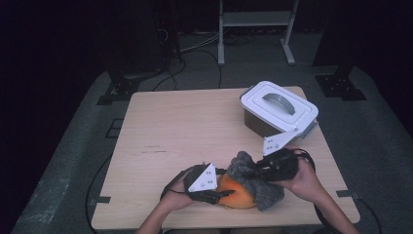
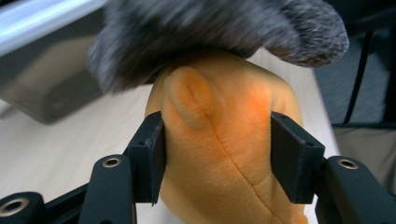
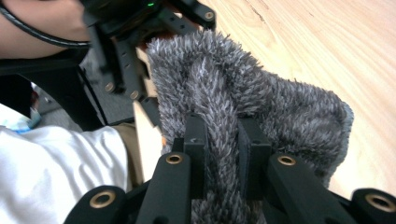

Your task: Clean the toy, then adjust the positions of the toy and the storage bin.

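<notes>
- Looking down from the high view, we see a person's two forearms come in from the near edge of a light wooden table (image 1: 185,122), each hand holding a black two-jaw gripper.
- Nearest to us, at the front edge of the table, lies an orange plush toy (image 1: 235,193) with a grey furry cloth (image 1: 253,178) draped over its far and right sides.
- The left gripper (image 1: 218,195) reaches in from the left. In the left gripper view, its jaws are spread and pressed against both sides of the orange plush toy (image 2: 224,140), pinching it; a rounded ear-like bump sits just beside the left jaw.
- In that same view, the grey furry cloth (image 2: 210,32) hangs over the top of the toy, touching it.
- The right gripper (image 1: 260,168) comes in from the right, above the cloth. In the right gripper view, its jaws stand close together and pinch a raised fold of the grey furry cloth (image 3: 224,116) between them.
- Beyond that fold, the right gripper view also shows the left gripper (image 3: 140,70) and part of a white sleeve (image 3: 56,172).
- Farther back on the table's right side stands a box (image 1: 263,124) with a white lid (image 1: 278,105) that has a grey handle; the lid sits tilted on the box.
- Beyond the table, we see a dark floor with cables and the legs of a white frame (image 1: 255,29).
</notes>
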The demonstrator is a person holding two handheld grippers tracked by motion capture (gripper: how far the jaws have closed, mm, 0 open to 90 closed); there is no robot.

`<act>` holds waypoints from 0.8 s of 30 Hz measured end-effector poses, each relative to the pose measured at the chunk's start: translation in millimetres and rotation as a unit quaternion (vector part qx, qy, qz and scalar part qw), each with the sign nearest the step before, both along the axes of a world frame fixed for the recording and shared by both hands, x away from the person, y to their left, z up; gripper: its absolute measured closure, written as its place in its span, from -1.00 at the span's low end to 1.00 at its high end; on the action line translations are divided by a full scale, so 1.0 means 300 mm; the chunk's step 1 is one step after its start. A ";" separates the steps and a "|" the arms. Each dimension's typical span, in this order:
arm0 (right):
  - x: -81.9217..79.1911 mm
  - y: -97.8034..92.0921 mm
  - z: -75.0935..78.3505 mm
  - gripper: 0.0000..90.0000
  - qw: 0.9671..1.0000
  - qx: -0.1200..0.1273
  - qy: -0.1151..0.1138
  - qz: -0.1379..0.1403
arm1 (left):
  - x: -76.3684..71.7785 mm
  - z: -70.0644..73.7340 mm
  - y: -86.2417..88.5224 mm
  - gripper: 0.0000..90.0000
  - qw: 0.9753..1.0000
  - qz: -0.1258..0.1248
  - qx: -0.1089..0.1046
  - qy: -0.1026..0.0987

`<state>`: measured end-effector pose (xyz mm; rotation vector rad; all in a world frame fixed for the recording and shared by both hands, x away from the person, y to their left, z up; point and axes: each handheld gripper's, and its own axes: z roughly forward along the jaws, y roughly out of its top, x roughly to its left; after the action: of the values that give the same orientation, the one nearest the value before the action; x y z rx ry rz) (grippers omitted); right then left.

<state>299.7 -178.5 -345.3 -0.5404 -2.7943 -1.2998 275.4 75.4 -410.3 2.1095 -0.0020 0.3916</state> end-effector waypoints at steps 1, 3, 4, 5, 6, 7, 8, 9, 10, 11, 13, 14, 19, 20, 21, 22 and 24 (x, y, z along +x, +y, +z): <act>0.011 0.012 -0.003 0.69 1.000 -0.007 0.002 0.000 | 0.010 -0.005 0.013 -0.06 1.000 0.004 -0.001 0.008; 0.034 0.038 -0.025 0.69 1.000 -0.022 0.013 0.002 | 0.030 -0.019 0.032 -0.15 0.999 0.016 -0.009 0.051; 0.041 0.050 -0.042 0.69 0.999 -0.027 0.018 0.003 | 0.039 -0.024 0.035 -0.29 0.997 0.025 -0.017 0.078; 0.044 0.059 -0.054 0.69 0.999 -0.030 0.021 0.004 | 0.043 -0.026 0.036 -0.41 0.995 0.030 -0.024 0.094; 0.045 0.063 -0.063 0.69 0.999 -0.029 0.025 0.004 | 0.051 -0.028 0.031 -0.53 0.990 0.033 -0.030 0.131; 0.047 0.068 -0.073 0.69 0.999 -0.024 0.031 0.009 | 0.058 -0.028 0.025 -0.63 0.987 0.035 -0.028 0.153; 0.047 0.072 -0.078 0.69 0.999 -0.020 0.036 0.011 | 0.058 -0.030 0.021 -0.64 0.987 0.042 -0.032 0.154; 0.046 0.076 -0.077 0.69 0.999 -0.023 0.035 0.013 | 0.058 -0.033 0.018 -0.57 0.987 0.046 -0.030 0.148; 0.045 0.080 -0.071 0.69 0.999 -0.027 0.031 0.013 | 0.056 -0.035 0.015 -0.44 0.988 0.049 -0.029 0.140; 0.043 0.083 -0.065 0.69 0.999 -0.029 0.026 0.014 | 0.049 -0.036 0.014 -0.32 0.991 0.050 -0.028 0.123; 0.038 0.089 -0.047 0.69 0.999 -0.029 0.015 0.017 | 0.034 -0.034 0.014 -0.19 0.994 0.040 -0.024 0.096; 0.037 0.088 -0.036 0.69 0.999 -0.026 0.013 0.019 | 0.029 -0.032 0.014 -0.15 0.995 0.032 -0.024 0.091; 0.035 0.068 -0.045 0.69 0.999 -0.021 0.020 0.017 | 0.025 -0.040 0.045 -0.09 0.996 0.017 -0.019 0.090; 0.034 0.058 -0.051 0.69 0.999 -0.019 0.021 0.014 | 0.024 -0.043 0.052 -0.08 0.996 0.016 -0.021 0.091; 0.034 0.050 -0.056 0.69 1.000 -0.016 0.022 0.012 | 0.025 -0.047 0.061 -0.08 0.995 0.015 -0.023 0.094; 0.033 0.038 -0.061 0.69 1.000 -0.011 0.025 0.010 | 0.023 -0.049 0.063 -0.08 0.995 0.015 -0.026 0.093; 0.032 0.033 -0.059 0.69 1.000 -0.006 0.025 0.009 | 0.022 -0.047 0.061 -0.08 0.996 0.012 -0.023 0.090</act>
<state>309.2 -168.8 -363.0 -0.5409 -2.7613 -1.2486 281.9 93.7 -424.5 2.0938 0.1372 0.2122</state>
